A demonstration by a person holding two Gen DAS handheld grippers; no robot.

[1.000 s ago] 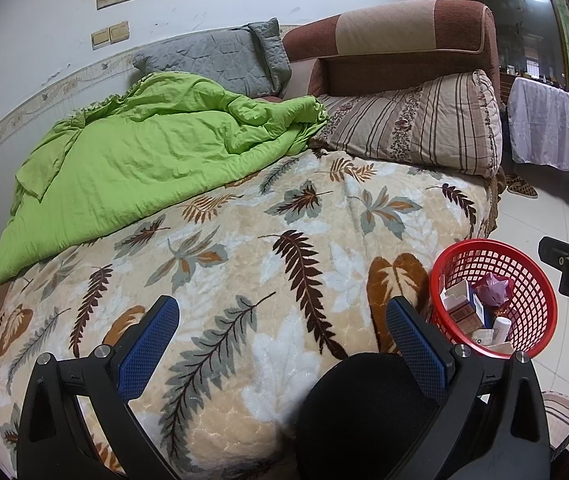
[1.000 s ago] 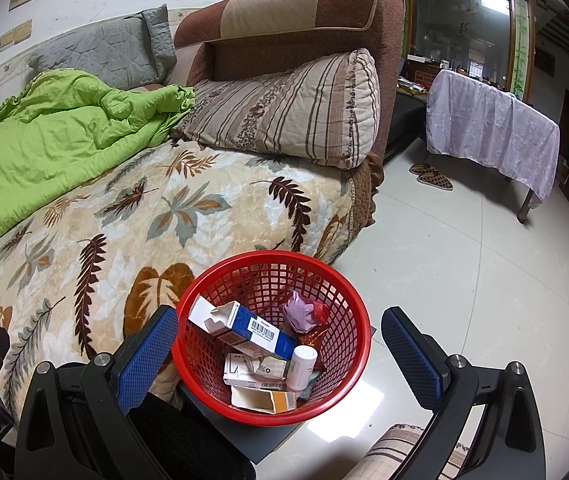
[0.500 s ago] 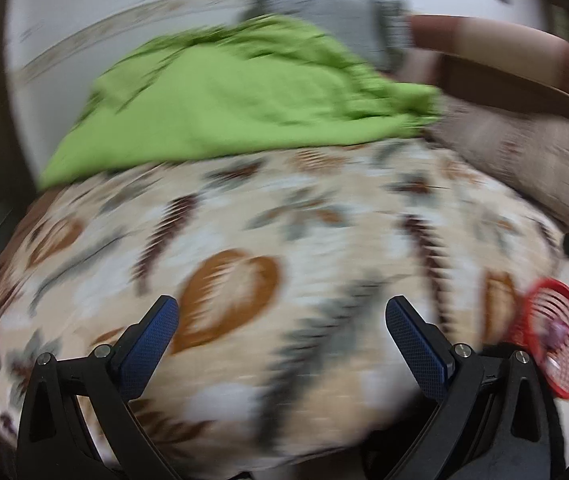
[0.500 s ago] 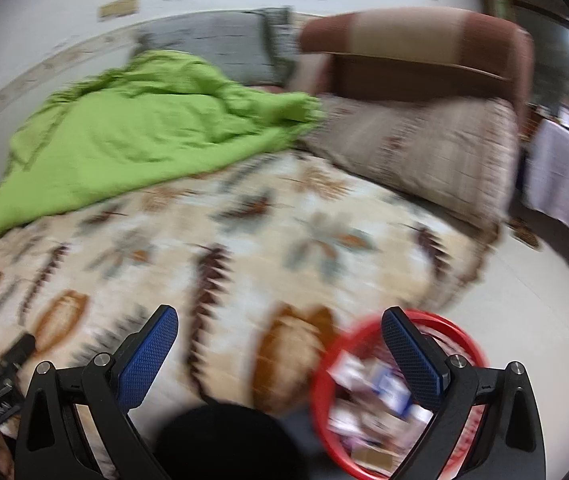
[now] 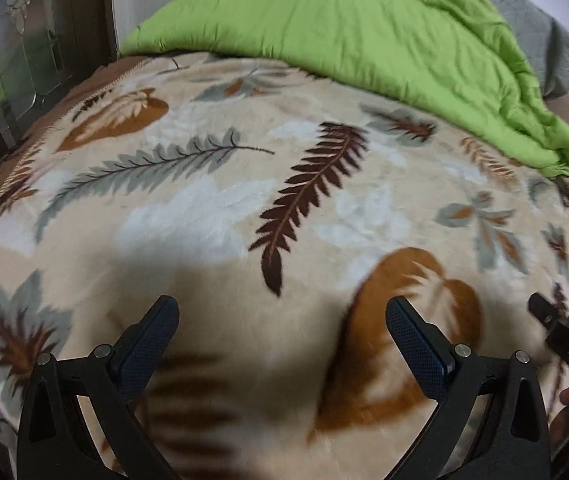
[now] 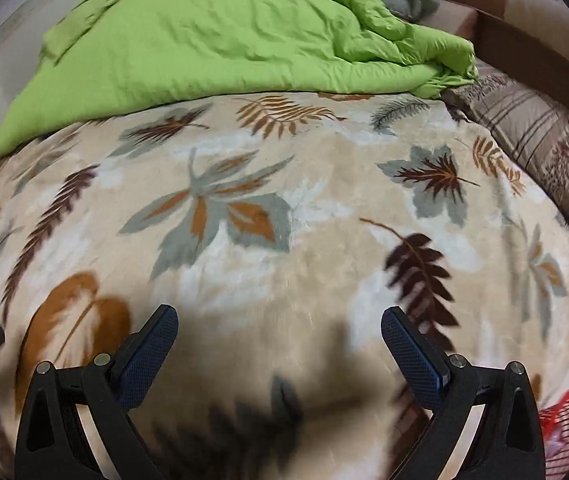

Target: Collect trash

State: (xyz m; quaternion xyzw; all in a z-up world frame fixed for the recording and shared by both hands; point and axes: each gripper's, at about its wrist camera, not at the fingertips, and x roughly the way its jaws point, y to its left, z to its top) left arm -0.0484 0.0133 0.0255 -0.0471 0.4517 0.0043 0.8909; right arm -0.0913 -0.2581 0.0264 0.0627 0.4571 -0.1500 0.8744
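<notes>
Both grippers, left gripper (image 5: 282, 316) and right gripper (image 6: 279, 324), hang spread wide and empty over the leaf-print blanket (image 6: 268, 248) on the bed. Red trash basket (image 6: 566, 412) peeks in at the right wrist view's lower-right corner, green comforter (image 5: 364, 28) piled behind.

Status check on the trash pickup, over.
Left gripper open, empty. Right gripper open, empty. Red basket at right edge. No trash visible on leaf blanket.

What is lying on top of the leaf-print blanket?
A crumpled green quilt covers the far part of the leaf-print blanket. No trash shows on the bare part; anything under the quilt is hidden.
</notes>
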